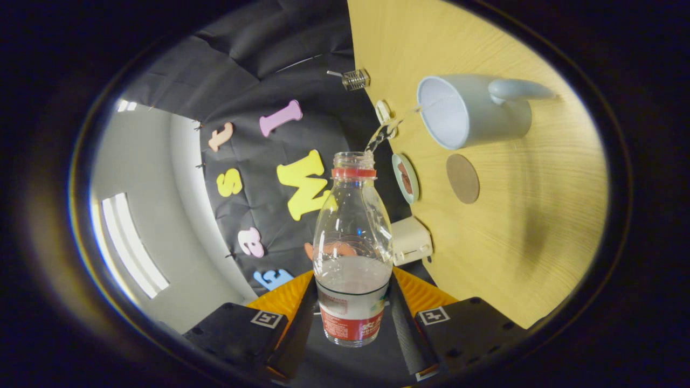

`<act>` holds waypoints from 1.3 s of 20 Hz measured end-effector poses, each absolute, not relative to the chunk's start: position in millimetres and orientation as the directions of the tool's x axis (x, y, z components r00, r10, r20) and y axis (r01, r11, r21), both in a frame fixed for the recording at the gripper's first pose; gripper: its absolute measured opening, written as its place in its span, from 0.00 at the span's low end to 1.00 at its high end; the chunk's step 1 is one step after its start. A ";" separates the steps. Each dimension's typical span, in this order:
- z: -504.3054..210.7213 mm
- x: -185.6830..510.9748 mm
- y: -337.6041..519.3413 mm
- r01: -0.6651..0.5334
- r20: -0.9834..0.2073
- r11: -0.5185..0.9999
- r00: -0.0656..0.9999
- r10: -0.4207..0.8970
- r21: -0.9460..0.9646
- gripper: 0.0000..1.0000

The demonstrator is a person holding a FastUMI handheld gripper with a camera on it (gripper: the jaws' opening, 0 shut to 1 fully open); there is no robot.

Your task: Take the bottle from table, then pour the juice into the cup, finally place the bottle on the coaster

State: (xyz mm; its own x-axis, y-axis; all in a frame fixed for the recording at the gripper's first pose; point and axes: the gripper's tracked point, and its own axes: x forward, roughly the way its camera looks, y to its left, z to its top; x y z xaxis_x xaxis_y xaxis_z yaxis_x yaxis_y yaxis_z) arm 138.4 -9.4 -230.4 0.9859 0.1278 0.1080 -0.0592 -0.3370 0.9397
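A clear plastic bottle (353, 253) with a red neck ring and red label is held between my fingers, and my gripper (353, 318) is shut on its lower body. The view is rolled sideways, so the wooden table (512, 242) stands like a wall beside the bottle. The bottle is tipped, and a thin clear stream (385, 132) runs from its open mouth toward the rim of a pale blue cup (466, 110) with a handle. A round brown coaster (462, 178) lies on the table next to the cup. Clear liquid remains in the bottle's lower part.
At the table's edge near the bottle's neck sits a small round dish (405, 178). A cream box (411, 241) and a small white clip (383, 111) are along the same edge. A metal spring-like item (354, 79) is farther off.
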 end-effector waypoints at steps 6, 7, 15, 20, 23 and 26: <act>-217.4 137.6 -4.5 -0.077 0.131 -0.338 0.982 0.137 0.938 0.76; -214.6 138.0 -5.2 -0.084 0.138 -0.345 0.981 0.133 0.935 0.76; -198.7 140.0 1.7 -0.101 0.162 -0.361 0.976 0.143 0.927 0.76; -193.1 141.0 -4.0 -0.131 0.189 -0.391 0.975 0.113 0.911 0.76; -192.0 140.6 -7.3 -0.131 0.191 -0.411 0.976 0.108 0.902 0.76; -187.2 140.0 -15.0 -0.128 0.190 -0.460 0.978 0.089 0.878 0.76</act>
State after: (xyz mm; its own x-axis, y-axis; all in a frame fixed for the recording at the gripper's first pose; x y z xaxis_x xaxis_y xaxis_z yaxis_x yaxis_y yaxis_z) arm 140.0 -15.0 -187.2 0.9777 0.0894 0.1898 -0.1285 -0.4603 0.8784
